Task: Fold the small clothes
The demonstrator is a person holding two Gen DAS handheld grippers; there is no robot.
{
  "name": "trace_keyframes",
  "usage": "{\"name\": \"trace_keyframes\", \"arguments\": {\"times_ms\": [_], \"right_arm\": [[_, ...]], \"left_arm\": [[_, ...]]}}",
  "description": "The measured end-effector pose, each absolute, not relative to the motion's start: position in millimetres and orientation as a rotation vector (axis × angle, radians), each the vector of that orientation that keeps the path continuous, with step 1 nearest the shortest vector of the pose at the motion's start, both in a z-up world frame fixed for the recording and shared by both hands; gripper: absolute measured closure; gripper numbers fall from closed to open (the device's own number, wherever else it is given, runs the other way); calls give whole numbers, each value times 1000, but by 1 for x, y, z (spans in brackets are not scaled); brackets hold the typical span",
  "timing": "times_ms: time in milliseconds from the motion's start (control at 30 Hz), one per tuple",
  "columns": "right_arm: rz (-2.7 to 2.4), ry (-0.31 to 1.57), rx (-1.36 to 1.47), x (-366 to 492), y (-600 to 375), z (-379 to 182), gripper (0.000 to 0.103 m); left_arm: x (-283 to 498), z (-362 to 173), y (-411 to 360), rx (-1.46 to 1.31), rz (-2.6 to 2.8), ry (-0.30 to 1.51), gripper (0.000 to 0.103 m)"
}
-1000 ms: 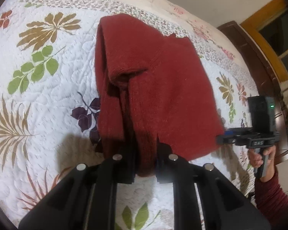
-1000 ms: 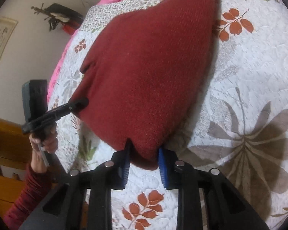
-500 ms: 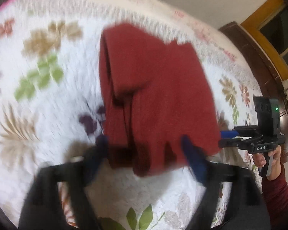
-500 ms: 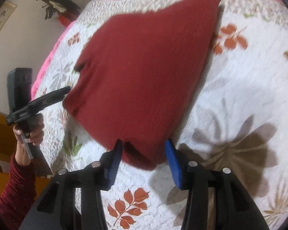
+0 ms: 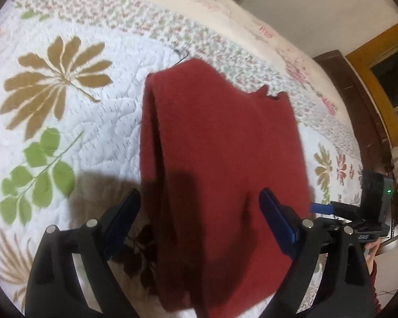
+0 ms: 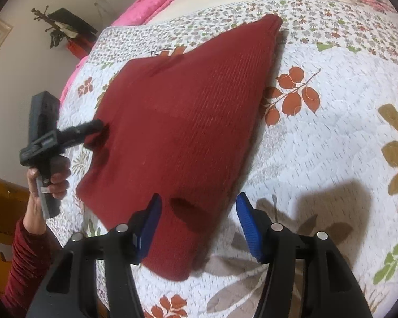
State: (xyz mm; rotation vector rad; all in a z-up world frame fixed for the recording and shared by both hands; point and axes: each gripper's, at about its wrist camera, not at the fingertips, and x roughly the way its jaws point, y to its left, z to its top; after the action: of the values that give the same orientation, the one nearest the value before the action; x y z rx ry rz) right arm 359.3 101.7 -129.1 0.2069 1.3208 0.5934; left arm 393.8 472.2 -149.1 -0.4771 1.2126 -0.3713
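Left wrist view: left gripper (image 5: 199, 212) has its jaws spread wide, gripping nothing, hanging over the near end of the folded red garment (image 5: 220, 159). Garment lies flat on the floral quilt (image 5: 66, 122) covering the bed, folded layers stacked along its left side. Right gripper (image 5: 321, 207) sits just beside the garment's right edge. Right wrist view: right gripper (image 6: 199, 222) jaws also released, blue pads (image 6: 248, 226) straddling the garment's near corner without pinching it. Left gripper's tip (image 6: 92, 127) touches or overlaps the garment's far-left edge; can't tell which. Person's hand (image 6: 53, 179), red sleeve, holds that handle.
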Motion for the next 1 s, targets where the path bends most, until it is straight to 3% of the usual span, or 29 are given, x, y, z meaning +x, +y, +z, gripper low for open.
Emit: {"name": "trace_keyframes", "arguments": {"times_ms": [200,300,467,633,733,933,1000], "right_arm": [[597,1348,245,378,110,-147,43],[600,1357,260,386,115,-154,39],[610,1347,273,388,119,-158,39],[640,1298,316,380,115,-147,79],[663,1259,307,370,106,-127,96],[667,1267,329,362,80,-111,96],[676,1267,394,366,71,-114,85]], "left_arm": [[396,-165,455,-460,-453,1239,14],[401,-168,443,-436,-472,1250,22],[401,-166,443,-457,-484,1237,62],[393,-160,449,-504,-475,1194,71],[385,-151,453,-552,-479,1165,72],[364,-137,441,-556,-534,1142,72],[365,-144,439,-536,-510,1166,71]]}}
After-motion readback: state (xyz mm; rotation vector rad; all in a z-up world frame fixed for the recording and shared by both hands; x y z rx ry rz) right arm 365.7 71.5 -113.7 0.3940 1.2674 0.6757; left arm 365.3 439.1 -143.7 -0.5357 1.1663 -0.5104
